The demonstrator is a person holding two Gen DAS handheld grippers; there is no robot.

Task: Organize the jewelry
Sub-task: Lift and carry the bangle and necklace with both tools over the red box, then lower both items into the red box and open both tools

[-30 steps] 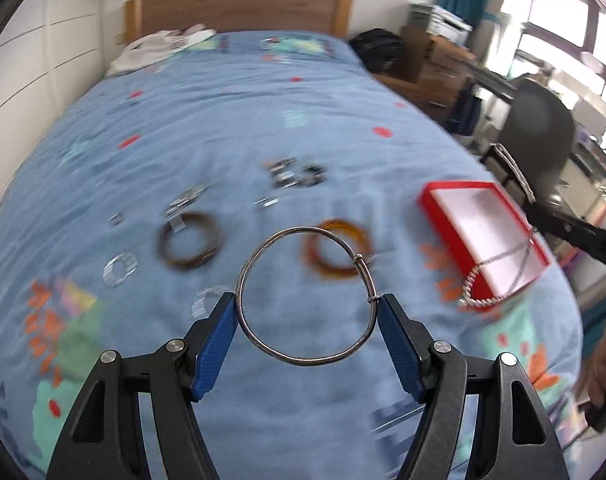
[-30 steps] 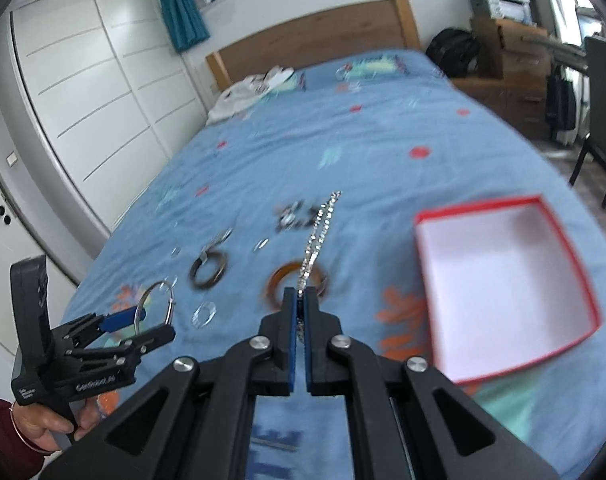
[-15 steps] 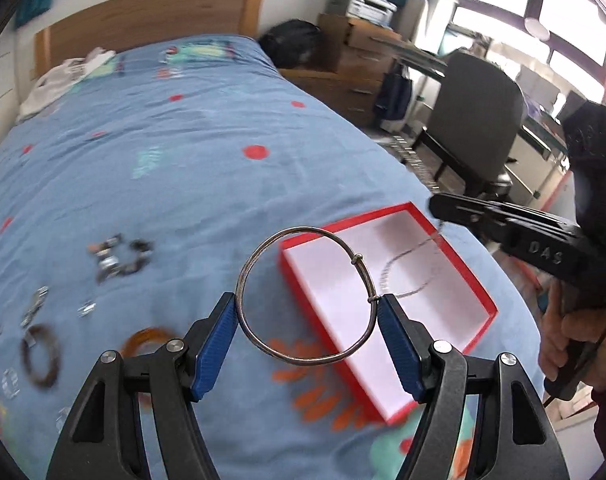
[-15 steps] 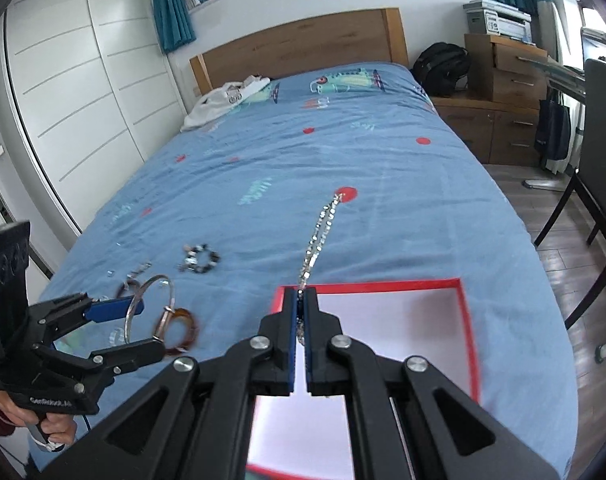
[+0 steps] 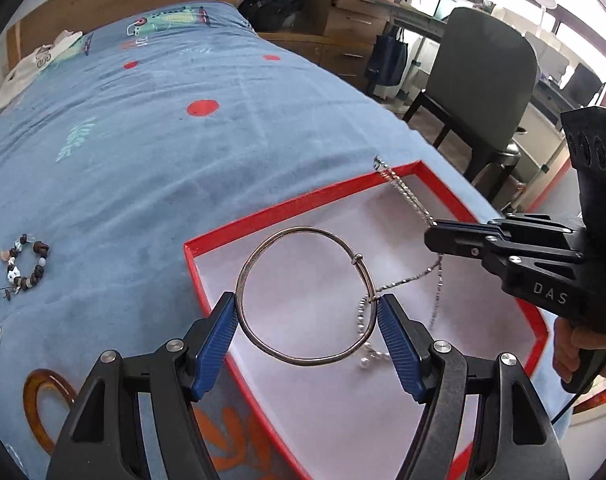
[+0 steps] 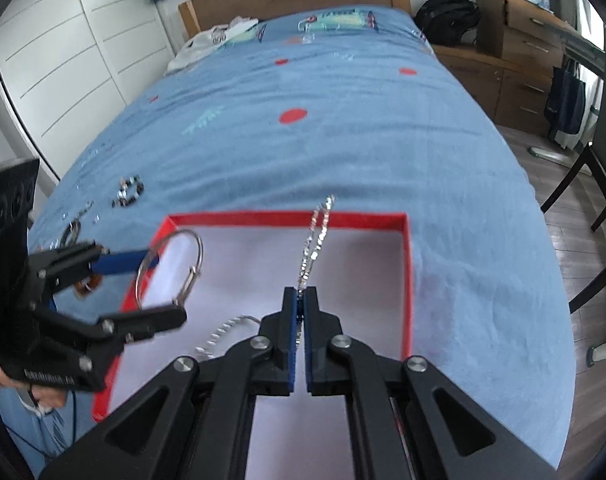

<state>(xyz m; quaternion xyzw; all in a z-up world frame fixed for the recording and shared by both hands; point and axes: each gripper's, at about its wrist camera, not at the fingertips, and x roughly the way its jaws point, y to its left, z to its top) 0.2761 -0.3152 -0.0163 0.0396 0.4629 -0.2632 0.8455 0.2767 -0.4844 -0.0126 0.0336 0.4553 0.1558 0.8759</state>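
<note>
Both tongs grip jewelry over the red box: left tongs clamp the silver bangle, right tongs pinch a silver chain, its lower end partly hidden behind the left.

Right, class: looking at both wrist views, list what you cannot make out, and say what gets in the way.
- Amber bangle, left wrist view: partly behind the left hand-held gripper.
- Box near rim, right wrist view: hidden behind the right hand-held gripper.
- Chain links, right wrist view: blurred.
- Small pieces on the bed, right wrist view: too small and blurred to identify.
- Bangle clasp detail, left wrist view: too small.
</note>
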